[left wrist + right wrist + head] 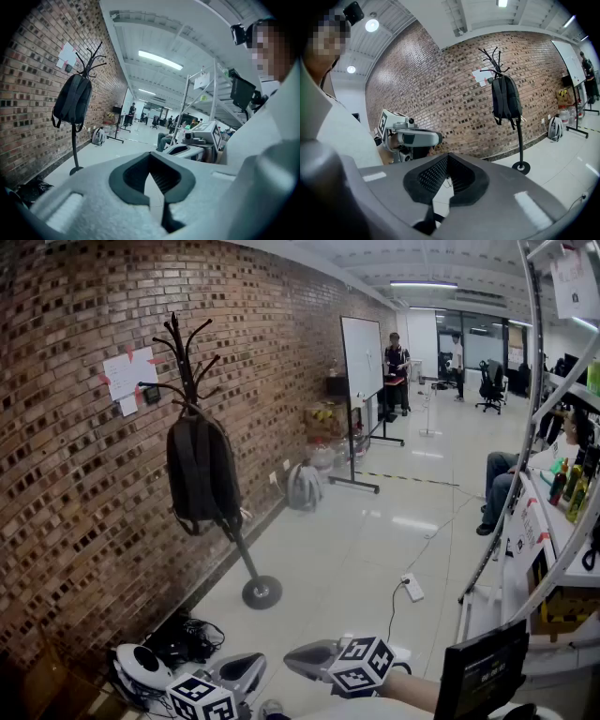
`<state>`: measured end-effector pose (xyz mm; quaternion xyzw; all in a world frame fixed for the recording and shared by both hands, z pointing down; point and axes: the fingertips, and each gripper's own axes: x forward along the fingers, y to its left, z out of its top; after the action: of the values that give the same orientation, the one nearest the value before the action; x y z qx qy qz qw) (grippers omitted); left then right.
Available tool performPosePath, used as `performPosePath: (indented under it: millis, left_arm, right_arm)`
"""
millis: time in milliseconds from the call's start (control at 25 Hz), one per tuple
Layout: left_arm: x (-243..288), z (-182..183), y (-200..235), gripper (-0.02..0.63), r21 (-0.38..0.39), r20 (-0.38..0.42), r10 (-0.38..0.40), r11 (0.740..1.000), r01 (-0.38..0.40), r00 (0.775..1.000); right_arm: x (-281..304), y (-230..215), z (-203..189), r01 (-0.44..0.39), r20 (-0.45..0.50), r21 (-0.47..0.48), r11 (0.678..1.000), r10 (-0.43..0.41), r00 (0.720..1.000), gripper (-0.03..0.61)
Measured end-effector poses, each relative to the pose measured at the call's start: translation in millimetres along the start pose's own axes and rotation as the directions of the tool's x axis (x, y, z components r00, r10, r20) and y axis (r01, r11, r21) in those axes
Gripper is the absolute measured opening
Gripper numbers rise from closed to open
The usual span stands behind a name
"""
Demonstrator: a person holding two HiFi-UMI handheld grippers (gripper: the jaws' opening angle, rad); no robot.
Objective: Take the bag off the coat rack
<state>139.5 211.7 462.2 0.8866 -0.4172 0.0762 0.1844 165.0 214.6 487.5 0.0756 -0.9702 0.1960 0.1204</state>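
**A:** Nearest entries?

**B:** Left claw [246, 671], 6 o'clock, held low, jaws closed, empty. Right claw [305, 658] just beside it, closed, empty; forearm enters from 4 o'clock.

**A:** Farther?

**B:** Bag [201, 470], black, hanging on coat rack [262, 592], 10 o'clock, by brick wall [75, 502].

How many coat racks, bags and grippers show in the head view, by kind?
Coat rack: 1
Bags: 2, dark backpack hanging on it, grey backpack beyond
Grippers: 2, left gripper, right gripper
Total: 5
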Motion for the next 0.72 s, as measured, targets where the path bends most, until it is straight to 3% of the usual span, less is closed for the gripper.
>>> performPosePath:
  millis: [440,720]
  left_arm:
    - [3.2,23.3,32.1,0.0,0.041,0.014,0.008,0.999,-0.009,1.0]
    - [16.7,28.0,95.2,0.0,0.012,0.031,0.01,1.0,-0.011,0.999]
  right_arm:
    - [18.9,-25.0,28.6,-0.005,0.032,-0.015,1.0,0.006,0.999,-0.002]
    - [56.1,-67.3,35.1,0.015,0.018,-0.009,1.0,-0.014,1.0,-0.002]
